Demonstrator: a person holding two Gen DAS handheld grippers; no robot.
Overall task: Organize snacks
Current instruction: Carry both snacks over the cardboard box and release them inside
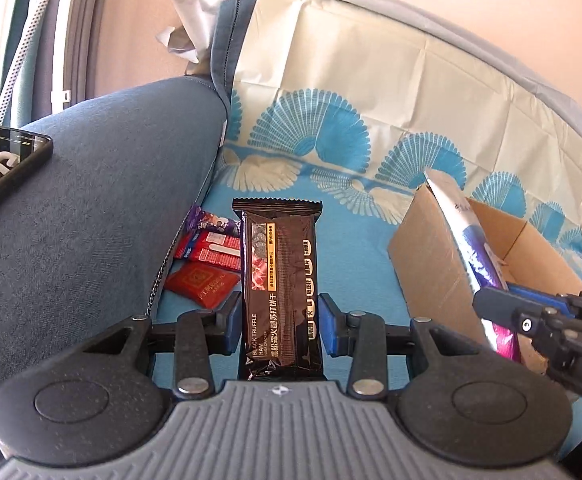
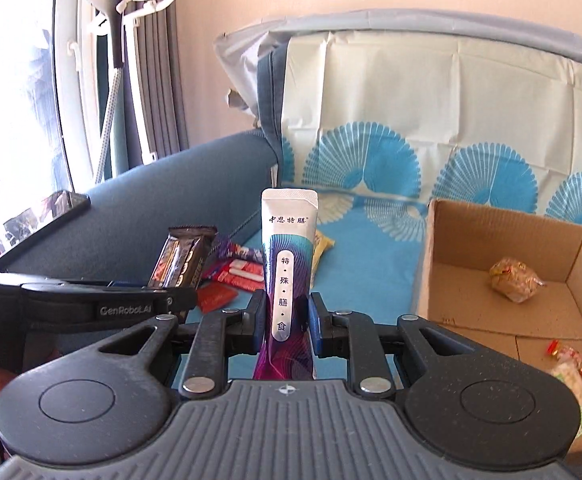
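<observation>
Gripping a black truffle ham cracker pack (image 1: 279,292), my left gripper (image 1: 279,320) is clamped on its sides. My right gripper (image 2: 285,316) pinches a purple-and-white sachet (image 2: 289,276); the cardboard box (image 2: 503,248) sits at two o'clock, loose red packets (image 1: 207,260) at ten.

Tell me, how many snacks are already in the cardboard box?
3: a brown wrapped snack toward the back, a red candy nearer, a white-green packet nearest. The box wall may hide more.
</observation>
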